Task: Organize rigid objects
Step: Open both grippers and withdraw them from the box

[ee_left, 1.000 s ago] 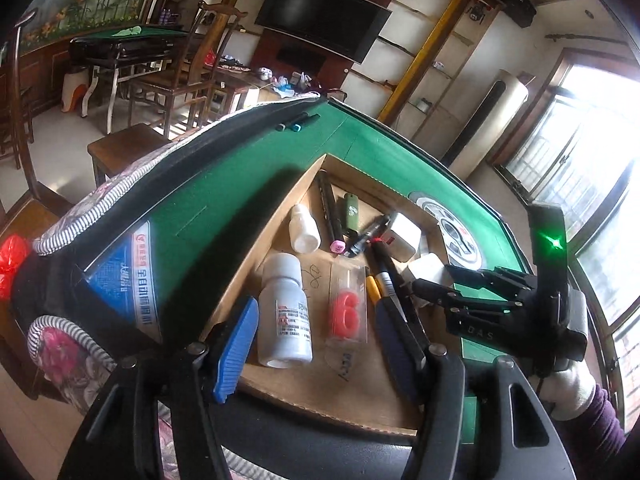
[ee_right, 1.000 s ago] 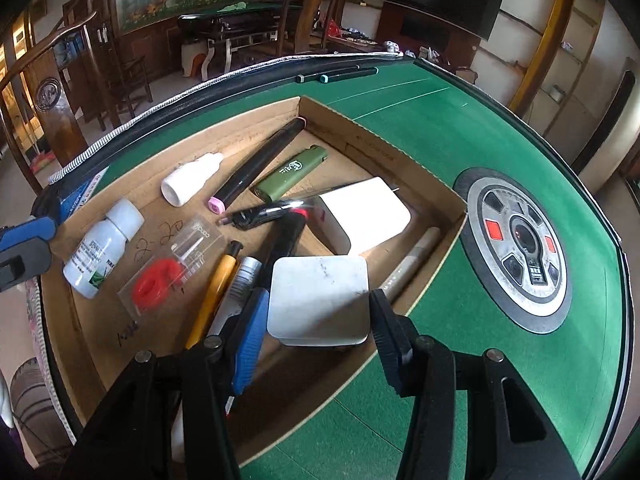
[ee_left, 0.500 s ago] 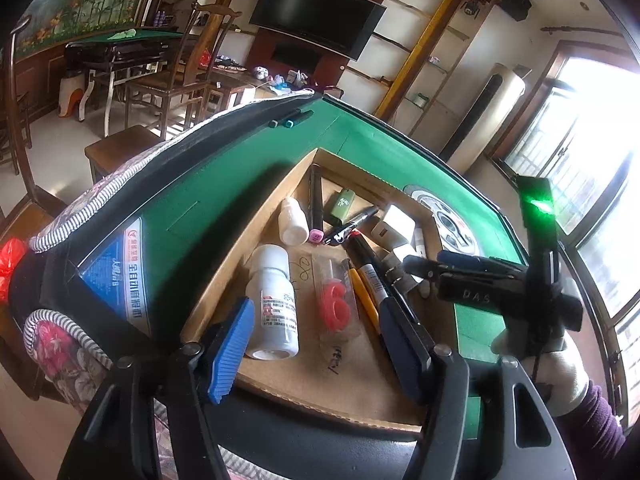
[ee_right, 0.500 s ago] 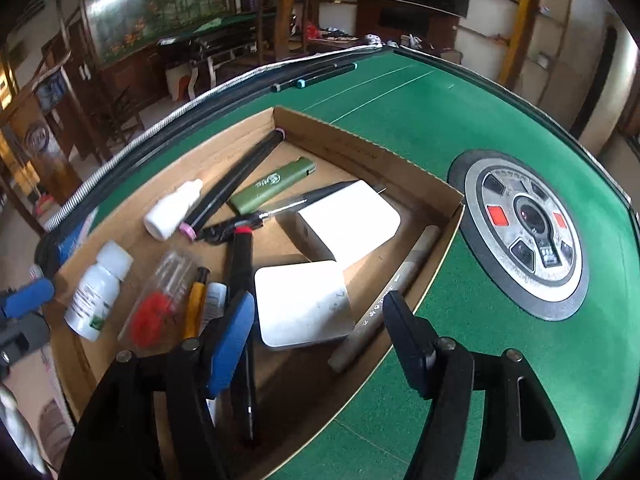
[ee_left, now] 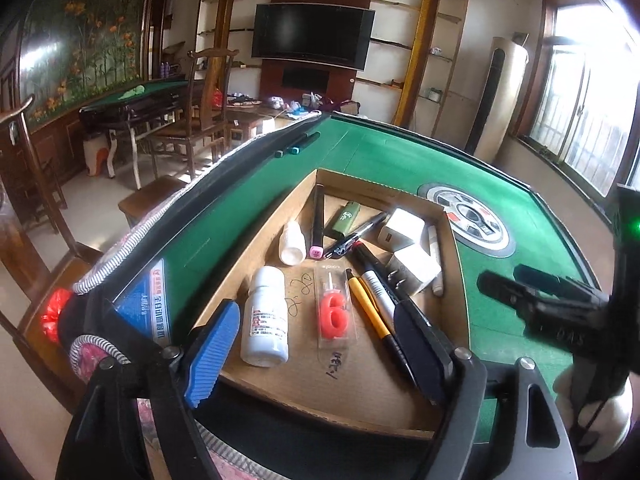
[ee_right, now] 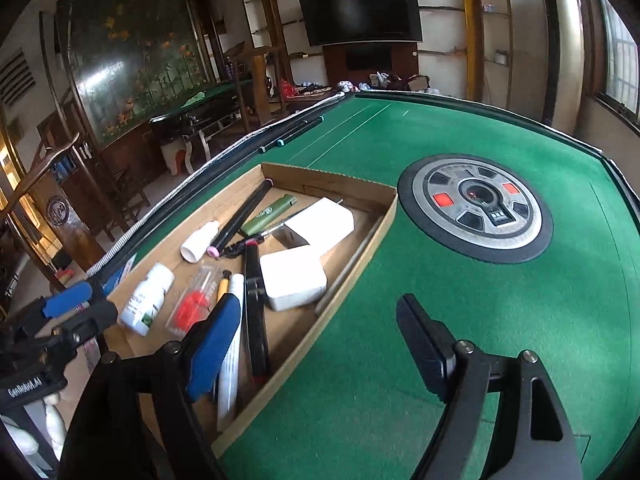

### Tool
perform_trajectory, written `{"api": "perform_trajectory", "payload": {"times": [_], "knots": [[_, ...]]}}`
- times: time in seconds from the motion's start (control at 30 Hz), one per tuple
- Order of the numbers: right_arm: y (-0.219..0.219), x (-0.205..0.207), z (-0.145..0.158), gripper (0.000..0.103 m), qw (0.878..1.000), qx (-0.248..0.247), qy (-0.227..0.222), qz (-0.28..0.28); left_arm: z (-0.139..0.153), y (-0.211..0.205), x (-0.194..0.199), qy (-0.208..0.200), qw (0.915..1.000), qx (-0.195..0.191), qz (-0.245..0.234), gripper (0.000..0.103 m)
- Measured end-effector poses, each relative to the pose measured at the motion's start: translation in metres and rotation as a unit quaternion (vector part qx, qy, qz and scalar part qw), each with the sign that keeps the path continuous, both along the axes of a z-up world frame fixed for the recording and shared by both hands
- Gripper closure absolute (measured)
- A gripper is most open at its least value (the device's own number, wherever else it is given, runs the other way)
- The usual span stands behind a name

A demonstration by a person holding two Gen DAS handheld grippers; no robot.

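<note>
I am looking over the green felt table (ee_right: 400, 320), where a shallow cardboard tray (ee_left: 280, 380) is sitting near its edge, just beside the round centre dial (ee_right: 476, 208). Two white power adapters (ee_right: 294, 278) are lying touching each other against the tray's far side, with a white pill bottle (ee_left: 266, 316) resting on its side nearer me. A packaged red number-six candle (ee_left: 334, 314) is lying beside a yellow pen (ee_left: 370, 308) and a black marker (ee_right: 256, 300). My left gripper (ee_left: 320, 352) is hovering over the tray, jaws opening, gripping nothing. My right gripper (ee_right: 320, 344) is hanging above the tray's rim, jaws opening too, nothing between them.
</note>
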State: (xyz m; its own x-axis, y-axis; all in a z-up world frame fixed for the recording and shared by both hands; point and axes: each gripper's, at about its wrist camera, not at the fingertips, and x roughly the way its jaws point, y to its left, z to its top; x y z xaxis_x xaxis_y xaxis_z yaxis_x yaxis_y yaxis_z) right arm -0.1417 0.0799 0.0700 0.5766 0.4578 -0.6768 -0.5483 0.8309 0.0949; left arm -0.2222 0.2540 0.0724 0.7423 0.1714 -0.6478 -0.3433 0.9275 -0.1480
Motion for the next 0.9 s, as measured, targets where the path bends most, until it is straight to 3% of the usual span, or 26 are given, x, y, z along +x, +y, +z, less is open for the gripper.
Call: {"api": "perform_trajectory", "payload": {"times": [0.27, 0.9], "knots": [[-0.018, -0.019, -0.011, 0.021, 1.000, -0.005, 0.000, 0.002, 0.010, -0.027, -0.001, 0.001, 0.9978, 0.062, 0.024, 0.010], [-0.079, -0.029, -0.014, 0.019, 0.999, 0.033, 0.003, -0.043, 0.017, -0.093, 0.009, 0.031, 0.9915, 0.126, -0.007, 0.009]]}}
